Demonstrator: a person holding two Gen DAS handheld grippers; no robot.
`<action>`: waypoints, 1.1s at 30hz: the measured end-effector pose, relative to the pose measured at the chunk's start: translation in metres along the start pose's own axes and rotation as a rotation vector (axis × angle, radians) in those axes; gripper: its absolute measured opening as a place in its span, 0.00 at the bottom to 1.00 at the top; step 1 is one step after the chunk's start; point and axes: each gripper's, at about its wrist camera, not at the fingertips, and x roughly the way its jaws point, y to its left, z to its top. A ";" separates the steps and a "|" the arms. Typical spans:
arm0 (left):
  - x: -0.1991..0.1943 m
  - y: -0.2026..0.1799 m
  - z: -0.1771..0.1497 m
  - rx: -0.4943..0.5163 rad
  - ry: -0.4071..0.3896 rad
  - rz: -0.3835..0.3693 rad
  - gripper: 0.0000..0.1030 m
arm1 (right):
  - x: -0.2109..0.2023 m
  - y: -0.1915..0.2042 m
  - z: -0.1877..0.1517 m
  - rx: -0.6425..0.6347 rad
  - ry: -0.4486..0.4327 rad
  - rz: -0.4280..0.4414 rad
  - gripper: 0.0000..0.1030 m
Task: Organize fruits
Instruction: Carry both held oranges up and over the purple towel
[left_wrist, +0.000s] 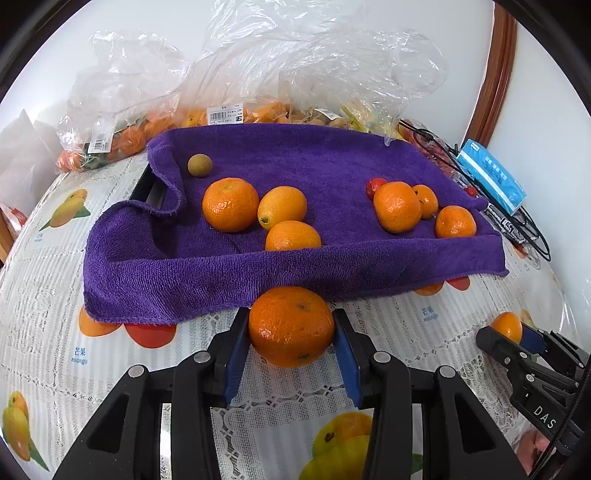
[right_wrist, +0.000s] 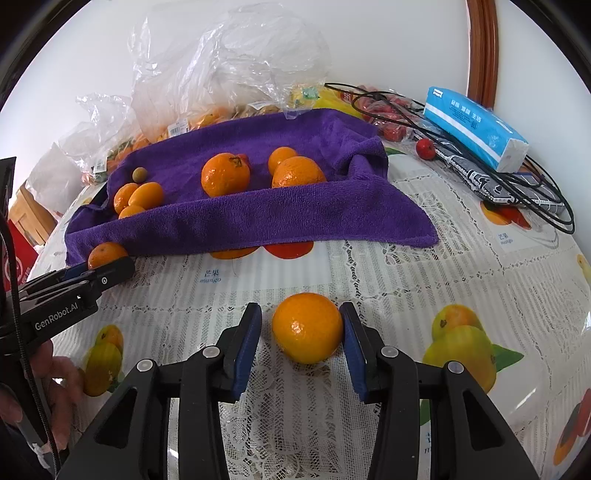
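The right gripper (right_wrist: 303, 332) brackets a mandarin (right_wrist: 307, 327) on the fruit-print tablecloth (right_wrist: 406, 280); its right pad touches, its left pad stands apart. Beyond, a purple towel (right_wrist: 280, 218) holds more citrus, and the left gripper (right_wrist: 96, 268) grips another mandarin (right_wrist: 105, 253).

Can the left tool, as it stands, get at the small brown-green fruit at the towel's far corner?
Probably not yet: the left tool is shut on an orange, and the raised towel edge and three citrus lie before that fruit.
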 end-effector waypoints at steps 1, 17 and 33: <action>0.000 0.000 0.000 -0.002 -0.001 -0.002 0.40 | 0.000 -0.001 0.000 0.005 -0.001 0.006 0.43; -0.002 0.001 -0.001 -0.003 -0.002 -0.024 0.39 | -0.001 -0.006 -0.001 0.039 -0.011 0.064 0.47; -0.007 -0.003 -0.002 0.009 -0.020 -0.074 0.39 | 0.000 -0.001 -0.001 0.015 -0.007 0.011 0.34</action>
